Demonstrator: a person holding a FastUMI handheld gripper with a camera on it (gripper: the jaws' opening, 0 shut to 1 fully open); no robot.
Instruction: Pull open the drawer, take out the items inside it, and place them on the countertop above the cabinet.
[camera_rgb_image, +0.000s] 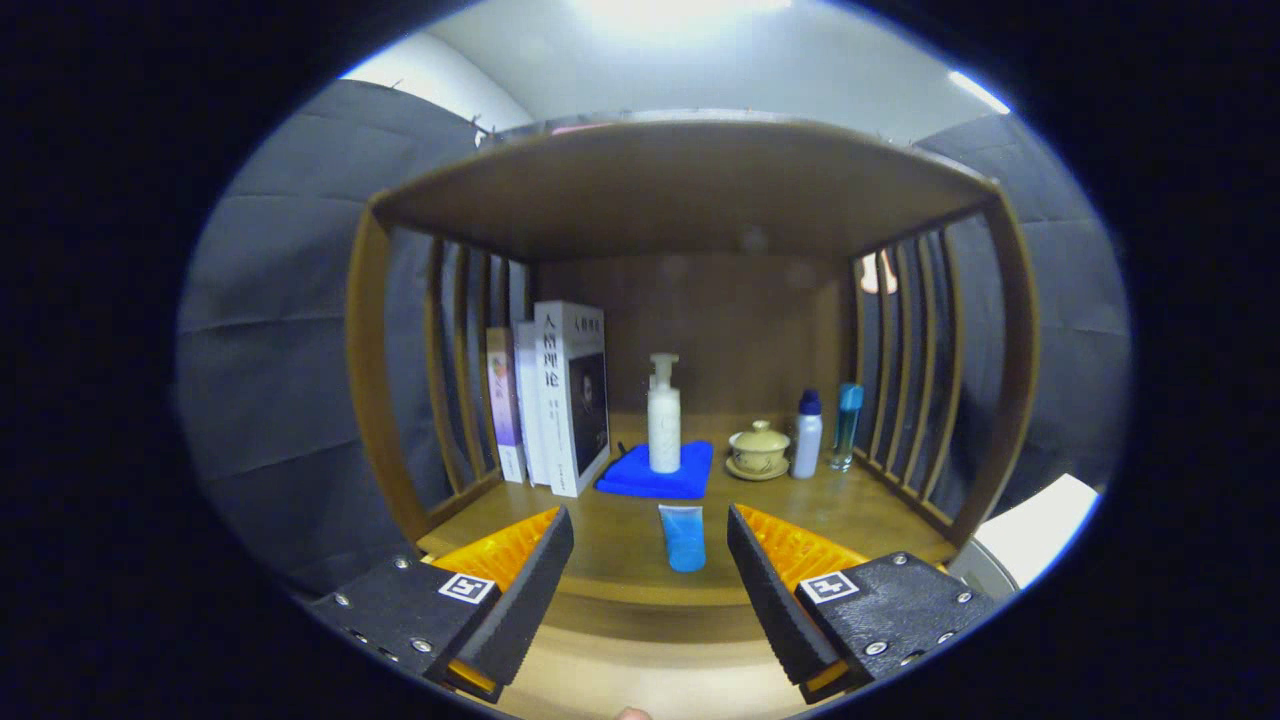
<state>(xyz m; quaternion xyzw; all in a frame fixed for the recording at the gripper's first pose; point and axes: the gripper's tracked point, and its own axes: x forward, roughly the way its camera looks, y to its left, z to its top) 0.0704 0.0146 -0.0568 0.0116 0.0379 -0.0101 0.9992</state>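
My gripper (650, 560) is open, its fingers spread wide with nothing pressed between them. A small blue tube (683, 537) lies flat on the wooden countertop (620, 545), just ahead of the fingers and in the gap between their tips, touching neither. Farther back a white pump bottle (664, 415) stands upright on a folded blue cloth (656, 472). The countertop's front edge (640, 592) runs between my fingers, with a lighter wood surface (640, 670) below it.
Three books (550, 400) stand at the back left. A lidded cup on a saucer (759, 450), a white bottle with a blue cap (807, 434) and a slim teal bottle (846, 425) stand at the back right. Slatted wooden sides and a wooden shelf (680, 190) overhead enclose the space.
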